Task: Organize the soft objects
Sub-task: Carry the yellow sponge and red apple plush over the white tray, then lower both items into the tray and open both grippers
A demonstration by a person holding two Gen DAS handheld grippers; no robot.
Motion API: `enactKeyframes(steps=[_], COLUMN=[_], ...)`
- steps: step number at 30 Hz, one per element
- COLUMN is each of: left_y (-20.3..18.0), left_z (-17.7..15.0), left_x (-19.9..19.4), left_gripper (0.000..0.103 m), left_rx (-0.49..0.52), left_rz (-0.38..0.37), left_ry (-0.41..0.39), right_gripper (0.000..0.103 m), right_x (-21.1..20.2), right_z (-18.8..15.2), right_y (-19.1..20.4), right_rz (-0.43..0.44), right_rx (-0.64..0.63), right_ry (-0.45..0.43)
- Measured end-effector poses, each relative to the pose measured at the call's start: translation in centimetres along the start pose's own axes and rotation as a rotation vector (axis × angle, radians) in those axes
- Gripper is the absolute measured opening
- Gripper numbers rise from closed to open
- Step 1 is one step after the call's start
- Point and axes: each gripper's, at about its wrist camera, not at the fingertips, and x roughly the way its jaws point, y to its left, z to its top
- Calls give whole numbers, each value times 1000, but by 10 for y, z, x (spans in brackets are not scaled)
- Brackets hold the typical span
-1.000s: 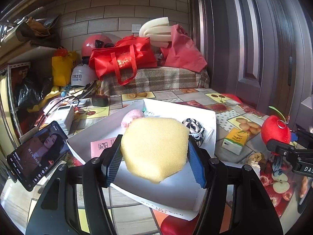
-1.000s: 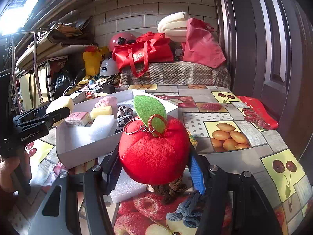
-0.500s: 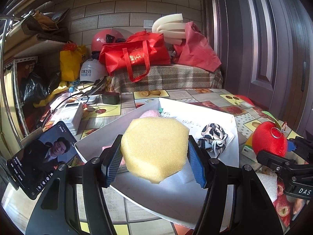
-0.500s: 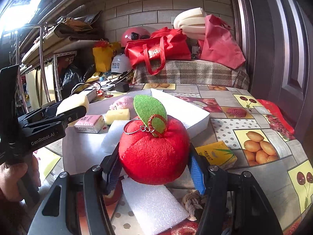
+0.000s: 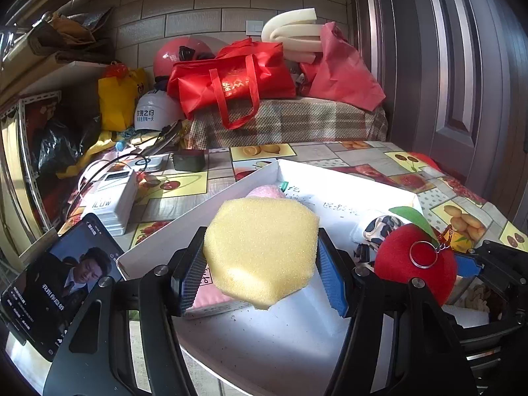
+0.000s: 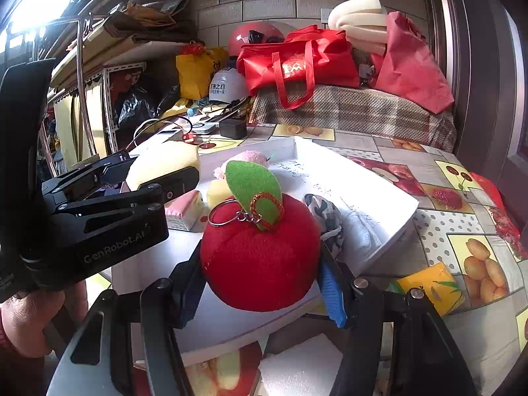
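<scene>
My left gripper [image 5: 260,277] is shut on a yellow hexagonal sponge [image 5: 260,247], held above the near part of the white box [image 5: 346,178]. My right gripper [image 6: 260,283] is shut on a red plush apple [image 6: 260,257] with a green leaf and key ring, over the box's near edge [image 6: 389,237]. The apple [image 5: 415,264] shows at the right of the left wrist view; the sponge [image 6: 161,165] and left gripper [image 6: 158,178] show at the left of the right wrist view. Inside the box lie a pink plush [image 6: 250,158], a pink block [image 6: 184,208], a small yellow sponge [image 6: 217,191] and a black-and-white cloth [image 6: 326,217].
A phone [image 5: 56,283] playing video stands left of the box, with a white device [image 5: 112,198] behind it. White foam [image 6: 297,369] and a yellow packet [image 6: 429,287] lie on the fruit-print tablecloth [image 6: 462,224]. Red bags [image 5: 231,82] and helmets sit at the back. A hand [image 6: 29,316] holds the left gripper.
Both grippers have moved forward over the white box, still holding their objects. The apple has come much closer to the sponge, and the box now fills more of both views.
</scene>
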Motion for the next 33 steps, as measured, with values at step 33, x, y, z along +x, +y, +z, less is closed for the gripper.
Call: enactKeyframes(steps=[33], left_y=[14], left_z=[11], left_x=[19], left_gripper=[76], left_rx=[-62], left_rz=[100], left_ry=[1], right_gripper=[79], right_x=[49], right_z=[29], right_y=[-29], right_rz=[-157], right_rx=[156], right_ry=[42])
